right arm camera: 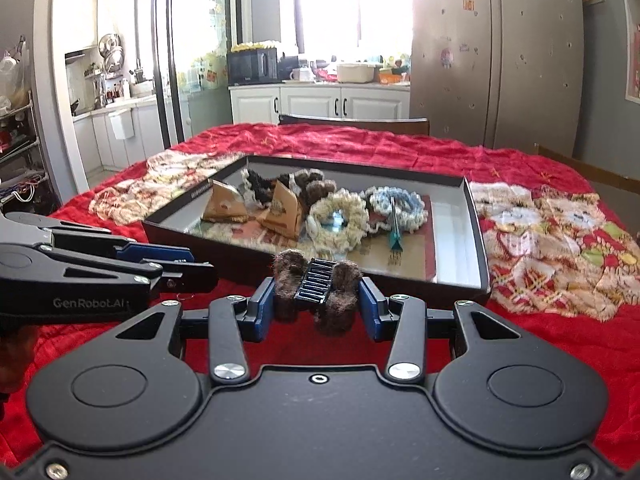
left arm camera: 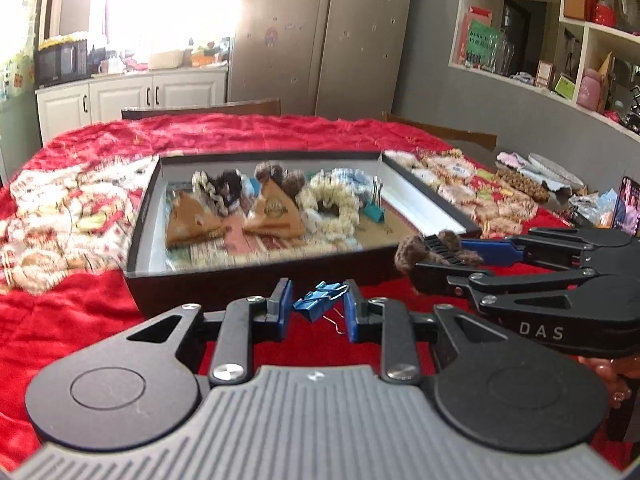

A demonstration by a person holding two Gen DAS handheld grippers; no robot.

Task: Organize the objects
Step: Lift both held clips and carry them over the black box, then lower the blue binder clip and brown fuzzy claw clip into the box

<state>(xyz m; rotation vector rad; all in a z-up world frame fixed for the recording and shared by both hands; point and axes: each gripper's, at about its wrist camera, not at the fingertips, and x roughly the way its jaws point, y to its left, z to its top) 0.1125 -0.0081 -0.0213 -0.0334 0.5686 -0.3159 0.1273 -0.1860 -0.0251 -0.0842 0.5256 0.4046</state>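
Left wrist view: the left claw (left arm camera: 319, 306) holds a clip (left arm camera: 319, 303) and the right claw (right arm camera: 318, 300) holds a furry clip (right arm camera: 316, 292), both just short of the box (left arm camera: 256, 278) ahead, which already looks nearly full.

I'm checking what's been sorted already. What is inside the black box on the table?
Inside the black box: two tan triangular pouches, a cream scrunchie, a blue-white scrunchie, dark furry hair ties and a teal binder clip. They cover much of the patterned lining.

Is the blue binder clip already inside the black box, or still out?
Out: the left gripper holds the blue binder clip before the black box.
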